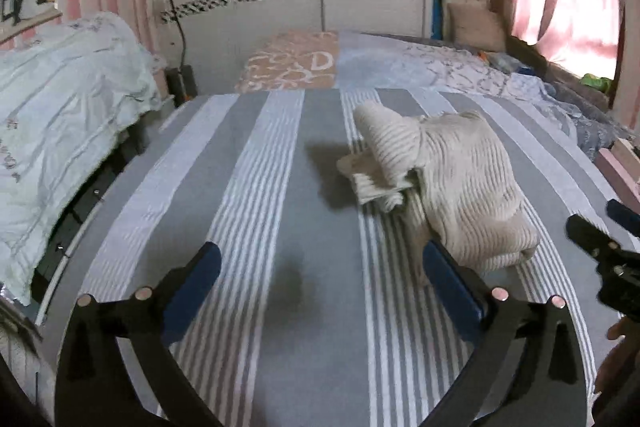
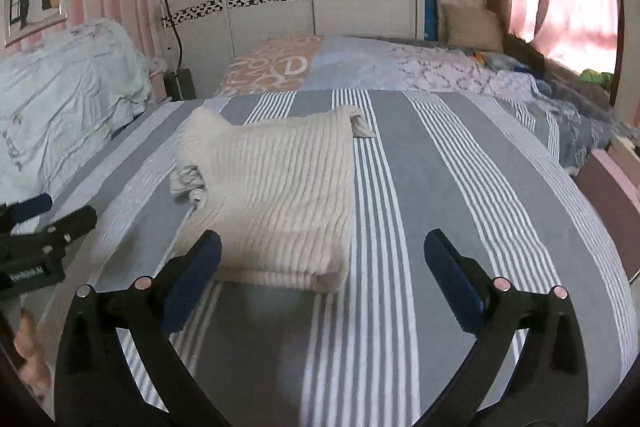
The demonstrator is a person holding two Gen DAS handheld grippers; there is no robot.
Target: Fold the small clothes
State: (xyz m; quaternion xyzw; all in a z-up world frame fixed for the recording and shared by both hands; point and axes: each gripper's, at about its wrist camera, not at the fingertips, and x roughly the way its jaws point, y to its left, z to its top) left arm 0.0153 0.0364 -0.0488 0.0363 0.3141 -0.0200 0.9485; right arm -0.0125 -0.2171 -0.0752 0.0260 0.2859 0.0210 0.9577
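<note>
cream ribbed knit garment (image 2: 276,195) lying folded on the striped bed cover (image 2: 460,187), judged soft, light, limp, best pinched at the doubled near edge; left gripper (image 1: 320,267) and right gripper (image 2: 322,255) both spread wide, empty, just short of it.

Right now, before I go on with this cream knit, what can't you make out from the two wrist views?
- Underside and inner layers of the cream knit: hidden by its own top fold, both views.
- Its near left corner: covered by the left gripper finger, left wrist view.
- Right gripper: both grippers open and empty, but only its tip shows in the left view.
- Far bedding: blurred.
</note>
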